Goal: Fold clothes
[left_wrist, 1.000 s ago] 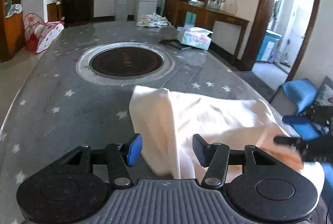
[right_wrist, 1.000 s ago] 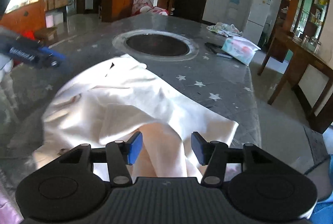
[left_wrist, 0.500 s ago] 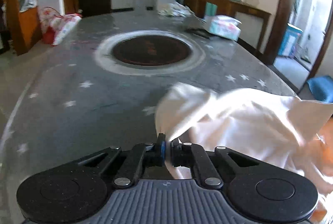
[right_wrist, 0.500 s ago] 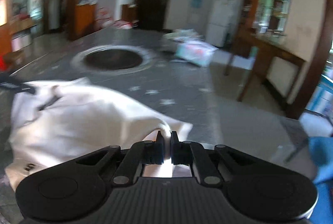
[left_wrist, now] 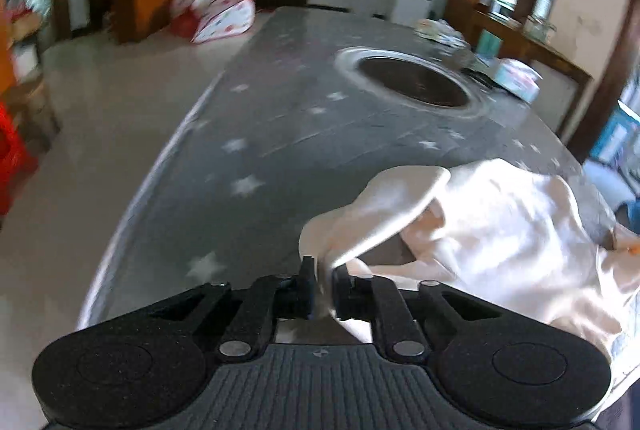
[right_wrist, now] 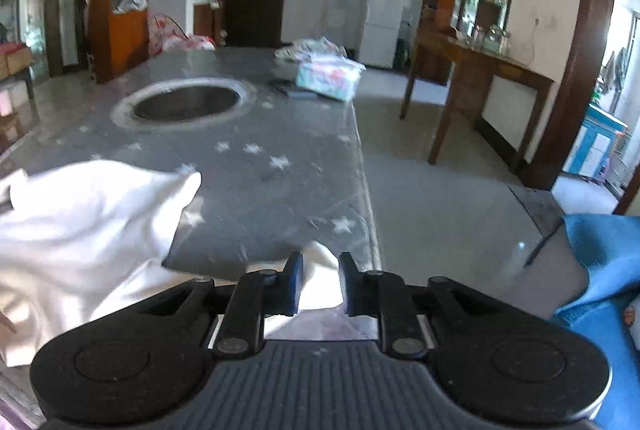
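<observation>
A cream-white garment (left_wrist: 492, 226) lies bunched on the grey star-patterned table (left_wrist: 280, 134). My left gripper (left_wrist: 323, 278) is shut on an edge of the garment near the table's front edge, and the cloth runs off to the right from it. In the right wrist view the garment (right_wrist: 80, 226) spreads to the left. My right gripper (right_wrist: 320, 276) stands slightly apart with a corner of the garment between its fingers at the table's right front corner.
A round dark recess (left_wrist: 412, 82) sits in the table's middle. A tissue pack (right_wrist: 330, 76) and a cloth heap (right_wrist: 308, 48) lie at the far end. A blue chair (right_wrist: 604, 262) stands at the right. Wooden furniture (right_wrist: 476, 70) lines the right wall.
Both grippers closed on the garment's edges and drew apart, left to the left, right to the right. The right gripper's fingers have since parted a little.
</observation>
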`<state>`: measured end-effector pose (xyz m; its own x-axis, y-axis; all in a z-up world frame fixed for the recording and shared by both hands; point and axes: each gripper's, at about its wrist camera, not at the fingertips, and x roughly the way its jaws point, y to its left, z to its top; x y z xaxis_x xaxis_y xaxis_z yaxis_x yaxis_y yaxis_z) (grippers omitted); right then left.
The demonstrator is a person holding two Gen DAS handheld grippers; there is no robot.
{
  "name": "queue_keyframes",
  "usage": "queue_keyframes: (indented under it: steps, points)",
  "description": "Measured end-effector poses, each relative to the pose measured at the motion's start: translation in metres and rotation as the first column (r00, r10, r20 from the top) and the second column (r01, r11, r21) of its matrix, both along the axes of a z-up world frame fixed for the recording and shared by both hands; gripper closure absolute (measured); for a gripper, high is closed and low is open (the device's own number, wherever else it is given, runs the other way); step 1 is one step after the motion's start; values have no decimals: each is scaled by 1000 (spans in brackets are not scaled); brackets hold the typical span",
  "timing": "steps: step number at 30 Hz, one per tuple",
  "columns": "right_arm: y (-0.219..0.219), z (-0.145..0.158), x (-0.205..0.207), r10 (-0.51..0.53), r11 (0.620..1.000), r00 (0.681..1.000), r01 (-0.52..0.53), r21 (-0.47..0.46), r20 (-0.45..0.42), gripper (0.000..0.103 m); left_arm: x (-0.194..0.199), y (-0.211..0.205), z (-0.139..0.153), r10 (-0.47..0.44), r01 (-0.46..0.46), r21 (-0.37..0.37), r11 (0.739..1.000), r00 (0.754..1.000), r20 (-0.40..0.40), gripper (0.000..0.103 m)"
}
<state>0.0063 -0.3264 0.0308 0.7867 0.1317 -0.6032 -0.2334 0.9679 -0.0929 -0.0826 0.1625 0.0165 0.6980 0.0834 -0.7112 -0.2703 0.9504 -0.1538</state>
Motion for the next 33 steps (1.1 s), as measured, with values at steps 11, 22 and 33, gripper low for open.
queue_keyframes:
  steps: [11,22,33]
  points:
    - [48,11,37,136,990,990,-135,42,-26,75,-6,1,19,-82,79,102,992,996,25,40]
    - [131,-19,110,307,949,941,-292,115,-141,65,58,-37,20,-300,285,153,946,950,91,35]
    - [154,-52,157,338,931,902,-278,236,-270,63,142,-73,-17,-472,467,165,869,882,-12,37]
